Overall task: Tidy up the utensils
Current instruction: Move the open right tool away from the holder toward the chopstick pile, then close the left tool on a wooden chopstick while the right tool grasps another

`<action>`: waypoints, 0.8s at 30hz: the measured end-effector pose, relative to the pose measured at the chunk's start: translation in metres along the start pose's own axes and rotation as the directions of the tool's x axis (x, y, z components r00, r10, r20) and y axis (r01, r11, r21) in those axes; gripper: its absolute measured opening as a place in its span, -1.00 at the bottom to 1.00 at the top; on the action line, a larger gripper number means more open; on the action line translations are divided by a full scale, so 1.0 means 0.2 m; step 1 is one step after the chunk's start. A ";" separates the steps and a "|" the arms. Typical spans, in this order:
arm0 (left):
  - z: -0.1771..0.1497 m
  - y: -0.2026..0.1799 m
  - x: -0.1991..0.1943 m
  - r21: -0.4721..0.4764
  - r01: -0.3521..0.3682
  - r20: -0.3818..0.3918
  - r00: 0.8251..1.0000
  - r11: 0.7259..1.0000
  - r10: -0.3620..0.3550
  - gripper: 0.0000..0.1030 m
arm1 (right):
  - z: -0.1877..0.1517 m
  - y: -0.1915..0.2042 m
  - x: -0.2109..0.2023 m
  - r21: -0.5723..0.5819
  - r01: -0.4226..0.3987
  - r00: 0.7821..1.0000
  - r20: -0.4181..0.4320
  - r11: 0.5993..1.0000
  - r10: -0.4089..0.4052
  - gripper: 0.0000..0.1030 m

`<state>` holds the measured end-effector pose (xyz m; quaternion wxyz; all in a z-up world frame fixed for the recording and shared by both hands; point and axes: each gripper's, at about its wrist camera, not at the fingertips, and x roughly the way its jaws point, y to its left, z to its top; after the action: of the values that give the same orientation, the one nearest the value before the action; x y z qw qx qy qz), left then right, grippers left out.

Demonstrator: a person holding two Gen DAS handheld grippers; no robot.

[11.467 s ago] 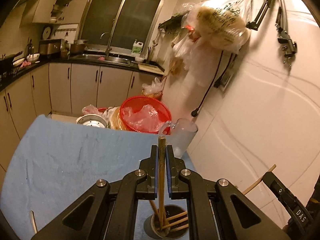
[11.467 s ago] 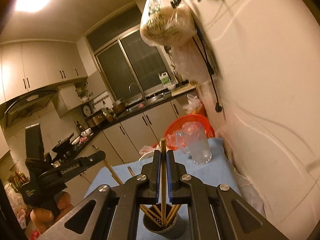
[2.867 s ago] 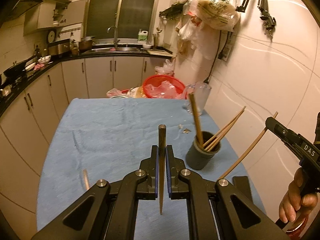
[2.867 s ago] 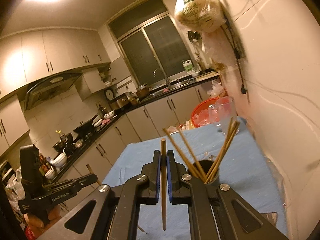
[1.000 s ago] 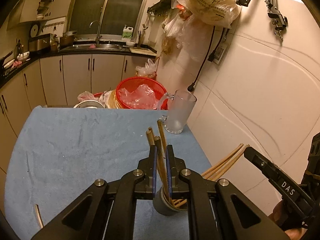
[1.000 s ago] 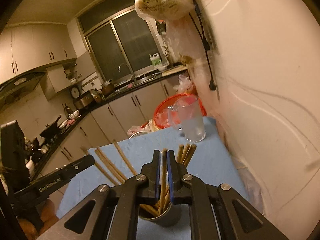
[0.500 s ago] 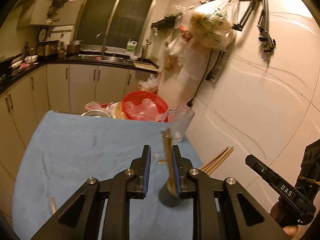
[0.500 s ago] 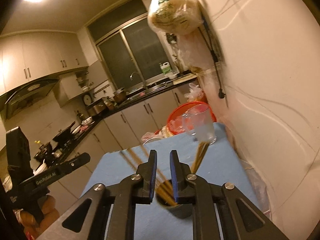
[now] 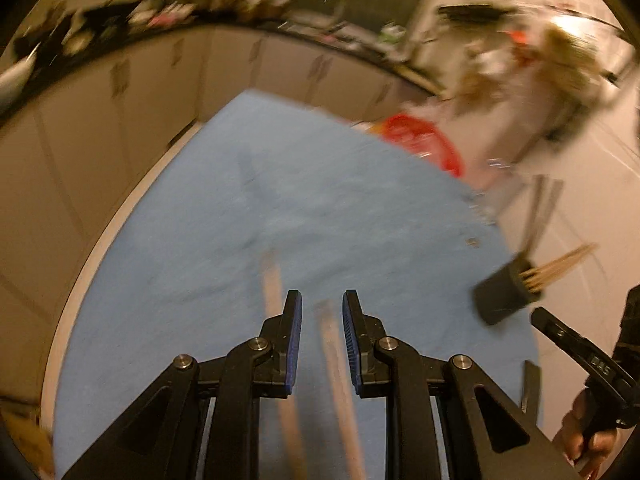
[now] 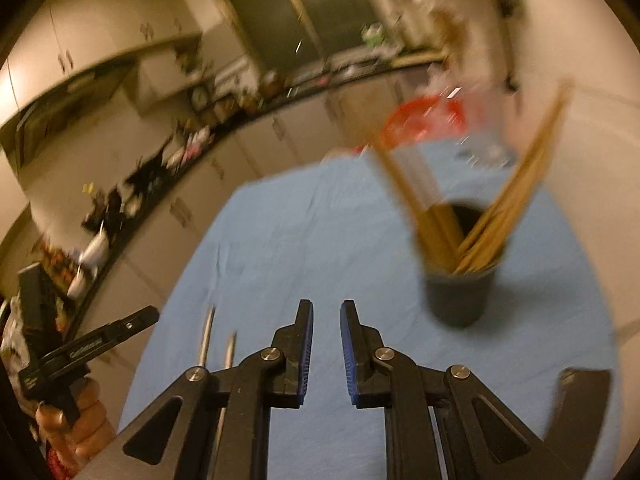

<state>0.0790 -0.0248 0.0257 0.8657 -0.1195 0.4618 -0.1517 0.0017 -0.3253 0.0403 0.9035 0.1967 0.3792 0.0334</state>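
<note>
Everything is motion-blurred. On the blue cloth [image 9: 208, 248] two loose chopsticks [image 9: 274, 284] lie side by side. My left gripper [image 9: 322, 296] hangs just over them, open and holding nothing; one chopstick [image 9: 334, 364] shows through the gap between its jaws. The dark cup [image 9: 500, 300] with several chopsticks stands to its right. In the right wrist view my right gripper [image 10: 326, 306] is open and empty. The cup [image 10: 456, 292] stands to its upper right, and the two loose chopsticks [image 10: 206, 336] lie to its left, near the left gripper [image 10: 88, 344].
A red basket [image 9: 424, 140] and a glass mug [image 10: 484, 148] stand at the far end of the cloth, against the white wall [image 9: 592, 208]. A dark flat piece [image 10: 582, 396] lies near the front right. The table edge [image 9: 132, 208] drops off to the left towards the cabinets.
Both grippers let go of chopsticks over the cup and opened. Both then swung down and left, the left one to the two chopsticks on the cloth.
</note>
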 end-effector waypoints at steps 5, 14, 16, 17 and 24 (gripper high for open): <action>-0.05 0.21 0.03 -0.078 -0.026 -0.028 0.999 0.997 0.023 -0.60 | -0.05 0.19 0.28 -0.038 -0.052 0.986 -0.163 0.998 0.046 -0.69; -0.07 0.36 0.01 -0.112 -0.009 -0.029 1.000 0.994 0.006 -0.60 | -0.11 0.47 0.77 -0.076 -0.057 0.930 -0.367 0.995 0.025 -0.69; -0.08 0.38 0.00 -0.114 -0.016 -0.034 0.999 0.993 0.012 -0.60 | -0.11 0.52 0.85 -0.088 -0.041 0.924 -0.382 0.995 0.004 -0.69; -0.08 0.40 0.00 -0.115 -0.018 -0.036 0.999 0.993 0.014 -0.60 | -0.11 0.53 0.87 -0.095 -0.038 0.922 -0.388 0.995 -0.002 -0.69; -0.07 0.40 0.03 -0.103 -0.023 -0.054 0.998 0.994 0.017 -0.60 | -0.14 0.61 0.99 -0.143 0.008 0.919 -0.389 0.990 -0.064 -0.68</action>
<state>0.0838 0.0468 -0.0144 0.8473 -0.1557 0.4929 -0.1220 0.1346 -0.1625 -0.0640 0.8212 0.1159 0.5528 0.0817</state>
